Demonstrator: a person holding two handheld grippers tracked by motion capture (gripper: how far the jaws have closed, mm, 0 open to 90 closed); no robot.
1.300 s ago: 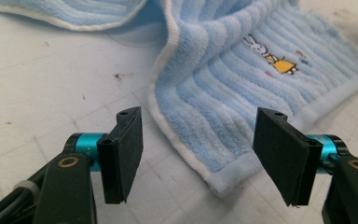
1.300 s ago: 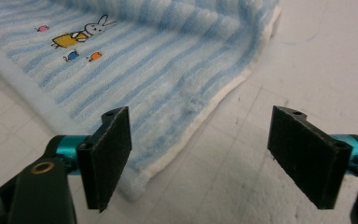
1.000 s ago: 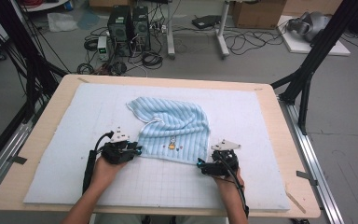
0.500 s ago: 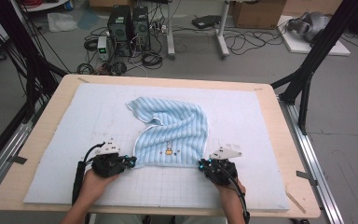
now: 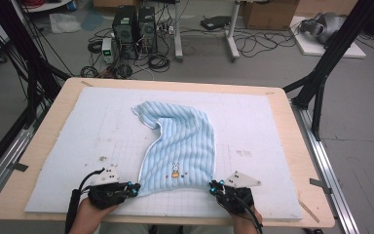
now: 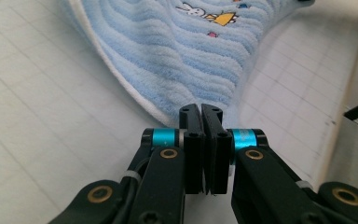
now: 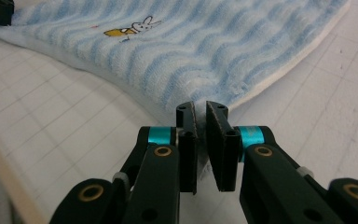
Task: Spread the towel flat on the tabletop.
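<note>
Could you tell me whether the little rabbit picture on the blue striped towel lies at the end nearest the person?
Yes, in the high view the rabbit picture sits on the blue striped towel near its front edge, between the two grippers.

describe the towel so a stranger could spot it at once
On the wooden table lies a pale gridded mat. Across its middle stretches a light blue wavy-striped terry towel, the one cloth there, with a small rabbit embroidered near its front edge.

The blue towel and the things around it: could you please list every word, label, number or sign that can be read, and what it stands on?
None can be read.
Blue towel: a small embroidered rabbit picture, no lettering.
White mat: a printed grid, no numbers.
Computer towers on the floor: any labels are too small and blurred.
</note>
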